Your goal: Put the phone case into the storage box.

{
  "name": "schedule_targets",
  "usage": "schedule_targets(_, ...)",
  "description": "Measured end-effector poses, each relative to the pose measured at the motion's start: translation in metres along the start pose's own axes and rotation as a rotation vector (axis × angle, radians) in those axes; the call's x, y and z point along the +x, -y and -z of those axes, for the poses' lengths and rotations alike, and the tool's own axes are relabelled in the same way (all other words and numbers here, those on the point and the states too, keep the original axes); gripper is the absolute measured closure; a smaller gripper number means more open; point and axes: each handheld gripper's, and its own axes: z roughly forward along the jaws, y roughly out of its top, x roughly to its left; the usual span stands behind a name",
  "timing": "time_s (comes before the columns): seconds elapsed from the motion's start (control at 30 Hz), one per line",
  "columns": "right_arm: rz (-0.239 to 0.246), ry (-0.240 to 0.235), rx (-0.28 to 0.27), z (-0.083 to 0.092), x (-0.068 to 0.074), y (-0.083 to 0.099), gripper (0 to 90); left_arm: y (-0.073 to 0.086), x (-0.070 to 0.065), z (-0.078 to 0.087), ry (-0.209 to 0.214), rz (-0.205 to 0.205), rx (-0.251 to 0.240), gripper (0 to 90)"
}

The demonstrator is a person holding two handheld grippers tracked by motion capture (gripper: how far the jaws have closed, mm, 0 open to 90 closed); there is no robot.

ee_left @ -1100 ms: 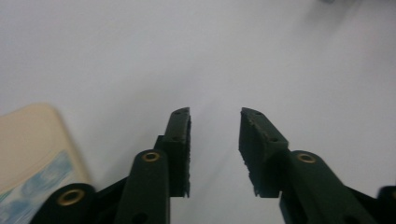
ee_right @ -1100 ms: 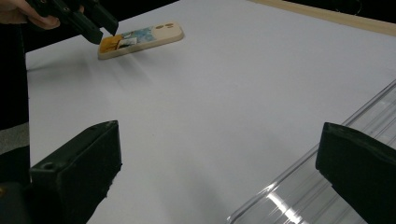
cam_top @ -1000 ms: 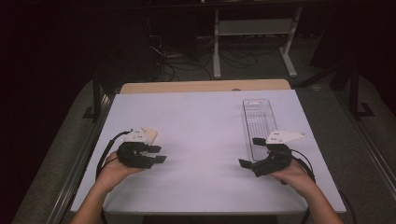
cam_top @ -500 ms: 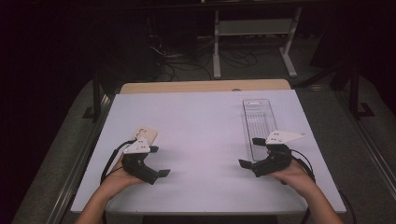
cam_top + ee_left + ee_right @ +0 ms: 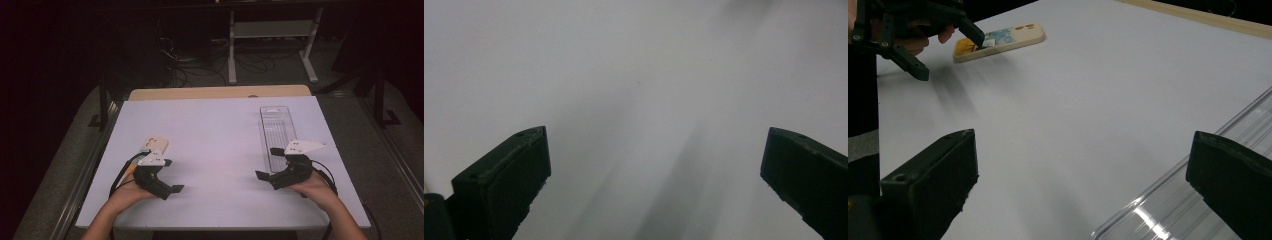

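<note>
A cream phone lies flat at the left of the white table, and the right gripper view shows its picture-printed back. Just nearer than it, my left gripper is open over bare table, jaws wide apart with nothing between them. A long clear plastic tray lies at the right, running away from me. My right gripper is open at the tray's near end, beside its left wall. From the right gripper view the left gripper hangs close by the phone.
A wooden strip runs along the table's far edge. Beyond it on the dark floor are a metal stand and loose cables. Broad bare table lies between the two grippers.
The left gripper has drawn back toward the near edge and turned a little, uncovering more of the phone. The right gripper has stayed put.
</note>
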Motion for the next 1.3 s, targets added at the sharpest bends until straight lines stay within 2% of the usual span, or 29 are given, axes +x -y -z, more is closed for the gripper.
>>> schedule_targets(0.2,0.001,0.001,0.0,0.0,0.0,0.0,0.0,-0.006,0.004,0.003,-0.016,-0.005,-0.019,0.0)
schedule_targets(0.27,-0.001,0.001,0.0,0.0,0.0,0.0,0.0,-0.008,0.007,0.006,-0.016,0.013,-0.033,0.0)
schedule_targets(0.4,-0.003,0.0,0.001,0.0,0.0,0.0,0.0,-0.014,0.014,0.011,-0.036,0.011,-0.044,0.0)
schedule_targets(0.5,-0.005,0.001,0.003,0.0,0.0,0.0,0.0,-0.018,0.016,0.015,-0.051,0.027,-0.058,0.0)
schedule_targets(0.63,-0.003,0.001,0.002,0.0,0.0,0.0,0.0,-0.024,0.019,0.021,-0.08,0.013,-0.06,0.0)
schedule_targets(0.8,-0.003,0.003,0.003,0.0,0.001,0.0,0.0,-0.029,0.025,0.026,-0.091,0.027,-0.081,0.0)
schedule_targets(0.93,-0.003,0.004,0.003,0.0,0.001,0.0,0.0,-0.033,0.029,0.028,-0.093,0.041,-0.079,0.0)
schedule_targets(0.97,-0.002,0.004,0.003,0.0,0.001,0.0,0.0,-0.034,0.031,0.029,-0.094,0.032,-0.079,0.0)
schedule_targets(1.0,-0.003,0.004,0.002,0.0,0.001,0.0,0.0,-0.035,0.031,0.029,-0.092,0.042,-0.078,0.0)
schedule_targets(1.3,-0.004,-0.003,0.003,0.0,0.0,0.0,0.0,-0.043,0.038,0.023,-0.095,0.039,-0.052,0.0)
